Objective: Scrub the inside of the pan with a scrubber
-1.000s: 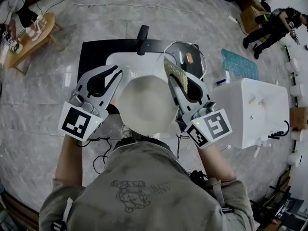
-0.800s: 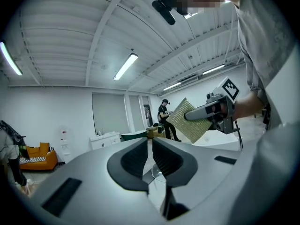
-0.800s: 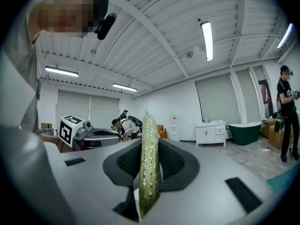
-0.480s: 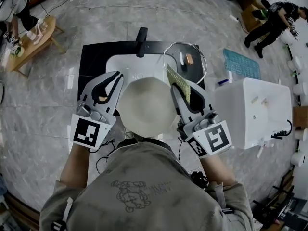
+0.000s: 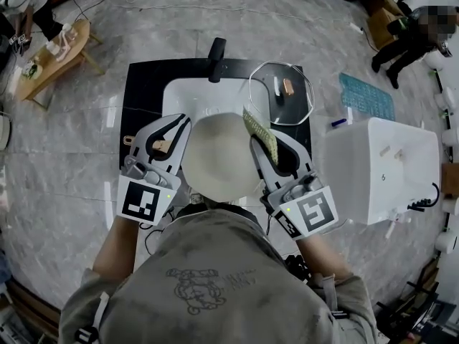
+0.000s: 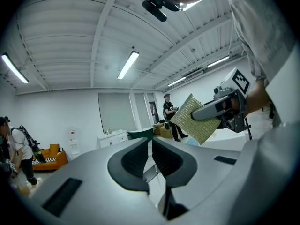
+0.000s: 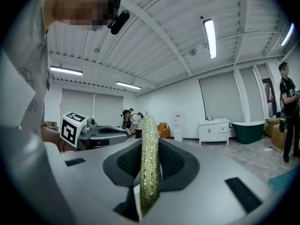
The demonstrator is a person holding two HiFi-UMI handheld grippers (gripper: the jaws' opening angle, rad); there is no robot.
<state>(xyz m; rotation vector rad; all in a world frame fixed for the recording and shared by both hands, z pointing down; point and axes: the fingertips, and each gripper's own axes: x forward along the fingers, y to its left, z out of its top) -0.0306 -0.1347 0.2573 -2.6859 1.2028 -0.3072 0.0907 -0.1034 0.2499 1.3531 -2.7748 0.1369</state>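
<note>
In the head view a round clear pan [image 5: 281, 92] sits on the black counter to the right of the white sink [image 5: 188, 95], with a small brown piece and a white piece inside it. My right gripper [image 5: 252, 122] is shut on a yellow-green scrubber [image 5: 260, 131], held upright and edge-on [image 7: 149, 158] short of the pan. The left gripper view shows the scrubber [image 6: 197, 120] as a flat ribbed pad in the right gripper [image 6: 220, 108]. My left gripper [image 5: 184, 120] hangs over the sink's left edge, jaws [image 6: 150, 143] shut on nothing. The person's white hat [image 5: 222, 156] hides the sink's middle.
A black faucet [image 5: 215, 57] stands behind the sink. A white box-like unit [image 5: 380, 167] is at the right, with a teal mat [image 5: 366, 95] beyond it. A wooden table [image 5: 50, 56] stands far left. A person [image 5: 409, 41] bends at the far right.
The left gripper's jaws have closed from a small gap to shut. Both grippers have sunk a little and drawn in beside the hat. The scrubber stays in the right gripper.
</note>
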